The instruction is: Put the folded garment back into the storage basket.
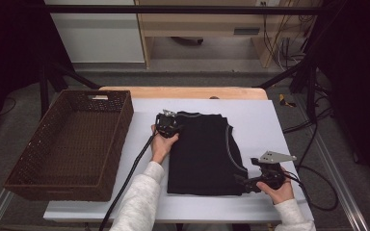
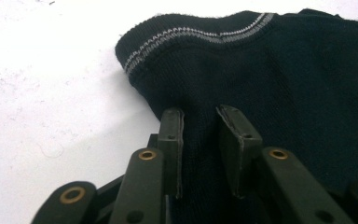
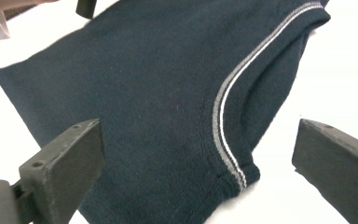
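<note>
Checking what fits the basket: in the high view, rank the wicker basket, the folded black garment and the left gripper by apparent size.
1. wicker basket, largest.
2. folded black garment, clearly smaller.
3. left gripper, far the smallest, at the garment's far left corner.

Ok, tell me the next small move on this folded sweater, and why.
Probably close the right gripper on the sweater at its near striped corner. Its jaws stand wide open around that corner, while the left gripper already pinches a ridge of knit at the far edge, so both ends must be held before lifting toward the basket.

left tongs (image 2: 199,116) nearly closed, pinching; right tongs (image 3: 191,140) spread wide.
</note>
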Demonstrator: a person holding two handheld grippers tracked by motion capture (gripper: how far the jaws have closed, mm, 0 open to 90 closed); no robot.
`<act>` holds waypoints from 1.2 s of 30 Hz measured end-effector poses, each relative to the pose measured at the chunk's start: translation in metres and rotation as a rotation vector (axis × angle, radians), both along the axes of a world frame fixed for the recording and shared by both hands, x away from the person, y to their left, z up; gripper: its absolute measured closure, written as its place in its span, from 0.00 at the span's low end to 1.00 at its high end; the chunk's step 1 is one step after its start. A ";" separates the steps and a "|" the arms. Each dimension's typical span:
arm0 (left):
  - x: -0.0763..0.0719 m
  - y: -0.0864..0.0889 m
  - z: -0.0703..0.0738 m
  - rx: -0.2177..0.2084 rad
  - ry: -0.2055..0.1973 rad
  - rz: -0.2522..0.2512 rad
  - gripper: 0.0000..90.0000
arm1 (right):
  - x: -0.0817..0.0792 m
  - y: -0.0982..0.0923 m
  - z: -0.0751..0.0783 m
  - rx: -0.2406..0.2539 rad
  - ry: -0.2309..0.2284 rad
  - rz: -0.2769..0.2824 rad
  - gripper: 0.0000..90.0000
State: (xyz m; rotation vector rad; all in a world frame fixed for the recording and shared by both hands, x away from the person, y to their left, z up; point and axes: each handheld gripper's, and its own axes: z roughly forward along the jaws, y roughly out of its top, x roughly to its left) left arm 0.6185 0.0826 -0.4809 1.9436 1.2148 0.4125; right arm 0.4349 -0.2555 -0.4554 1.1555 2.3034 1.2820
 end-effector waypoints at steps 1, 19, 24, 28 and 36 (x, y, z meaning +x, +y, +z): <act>0.000 0.000 0.000 0.001 0.000 0.000 0.81 | -0.001 0.000 -0.001 -0.007 0.002 -0.005 0.05; -0.003 -0.002 0.000 0.010 -0.022 0.004 0.85 | 0.001 0.015 -0.021 -0.115 0.122 -0.034 0.14; -0.003 -0.002 -0.001 0.007 -0.023 0.005 0.85 | 0.001 0.019 -0.024 -0.134 0.141 -0.040 0.15; -0.002 -0.001 -0.001 -0.006 -0.016 0.007 0.85 | -0.001 0.021 -0.024 -0.143 0.133 -0.044 0.19; -0.003 -0.001 -0.001 -0.007 -0.016 0.010 0.85 | -0.005 0.028 -0.022 -0.157 0.133 -0.032 0.39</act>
